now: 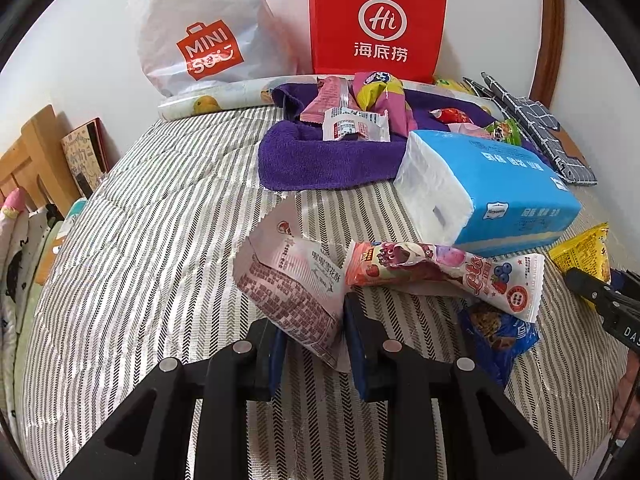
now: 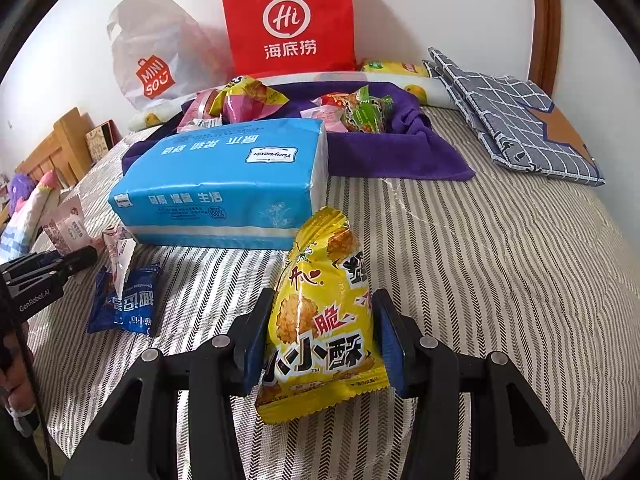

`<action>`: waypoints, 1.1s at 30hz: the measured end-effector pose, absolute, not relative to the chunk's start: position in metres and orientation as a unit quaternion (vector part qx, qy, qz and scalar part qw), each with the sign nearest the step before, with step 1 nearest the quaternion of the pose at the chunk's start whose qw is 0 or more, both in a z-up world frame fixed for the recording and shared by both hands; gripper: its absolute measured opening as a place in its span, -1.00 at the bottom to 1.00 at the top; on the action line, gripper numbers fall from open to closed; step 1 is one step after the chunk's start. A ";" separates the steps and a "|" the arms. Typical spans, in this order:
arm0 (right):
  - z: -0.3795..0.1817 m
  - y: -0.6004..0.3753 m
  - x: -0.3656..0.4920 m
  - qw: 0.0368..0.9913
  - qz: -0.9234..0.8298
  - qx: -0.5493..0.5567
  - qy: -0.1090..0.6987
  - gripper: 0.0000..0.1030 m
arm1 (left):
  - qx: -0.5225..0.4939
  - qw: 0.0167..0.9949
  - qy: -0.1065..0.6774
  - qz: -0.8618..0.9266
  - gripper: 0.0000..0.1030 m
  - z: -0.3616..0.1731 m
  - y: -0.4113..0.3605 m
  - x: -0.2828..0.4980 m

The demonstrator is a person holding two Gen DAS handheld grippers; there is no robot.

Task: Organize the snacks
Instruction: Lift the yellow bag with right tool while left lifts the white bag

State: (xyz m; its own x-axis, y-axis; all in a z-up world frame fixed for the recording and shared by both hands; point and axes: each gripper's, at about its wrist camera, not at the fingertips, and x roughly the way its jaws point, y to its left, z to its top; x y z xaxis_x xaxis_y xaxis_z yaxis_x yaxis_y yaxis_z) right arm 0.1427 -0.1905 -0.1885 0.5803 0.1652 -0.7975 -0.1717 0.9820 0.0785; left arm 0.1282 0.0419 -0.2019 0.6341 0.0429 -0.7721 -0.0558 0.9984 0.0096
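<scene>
My left gripper (image 1: 310, 312) is shut on a pale pink snack packet (image 1: 288, 280) with printed text, held just above the striped bedcover (image 1: 160, 220). Close to its right lie a strawberry-print packet (image 1: 440, 276) and a blue cookie packet (image 1: 496, 332). My right gripper (image 2: 322, 294) is shut on a yellow crisp packet (image 2: 320, 320), which stands upright between the pads. Behind both, a purple towel (image 1: 320, 160) (image 2: 384, 156) holds several snack packets. In the left wrist view the right gripper (image 1: 600, 292) shows at the right edge.
A blue tissue pack (image 1: 500, 196) (image 2: 224, 184) lies between the grippers and the towel. A red paper bag (image 1: 376, 20) and a white plastic bag (image 1: 200, 40) lean on the wall. A folded checked cloth (image 2: 512, 120) lies at the right, and a wooden headboard (image 1: 36, 160) at the left.
</scene>
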 end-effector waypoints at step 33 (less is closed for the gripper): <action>-0.132 -0.207 0.137 0.909 0.097 0.024 0.404 -0.14 | -0.073 0.898 0.434 0.002 -0.64 -0.178 0.065 0.125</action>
